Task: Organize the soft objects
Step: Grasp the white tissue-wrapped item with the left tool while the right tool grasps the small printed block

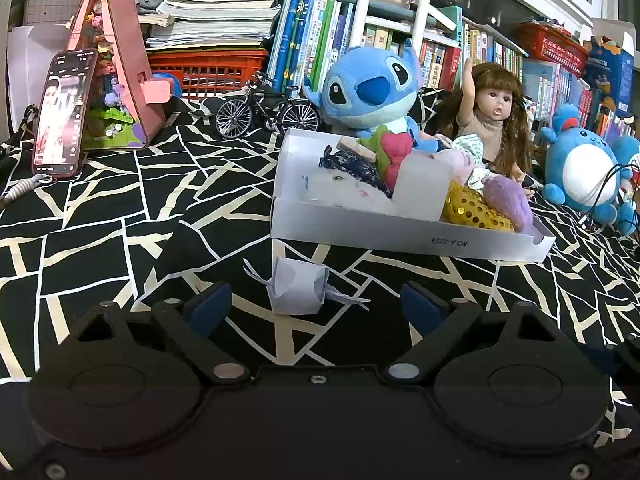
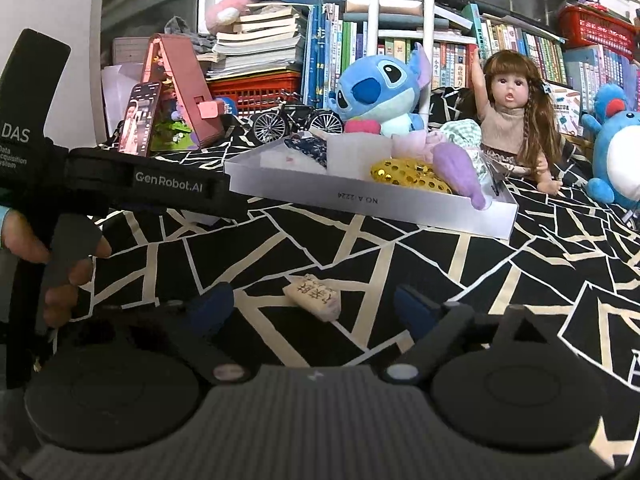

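Black cloth (image 1: 120,216) with cream lines, perhaps lilac pouch (image 1: 298,290)

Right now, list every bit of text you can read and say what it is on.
"NO.A-2224", upside down, on the box front wall.
"GenRobot.AI" on the left gripper arm, in the right wrist view.
"DAS", with "Data Acquisition System" partly cut off, on its handle.
Characters on the small pouch: too blurred.
Book spines and phone screen: too small.
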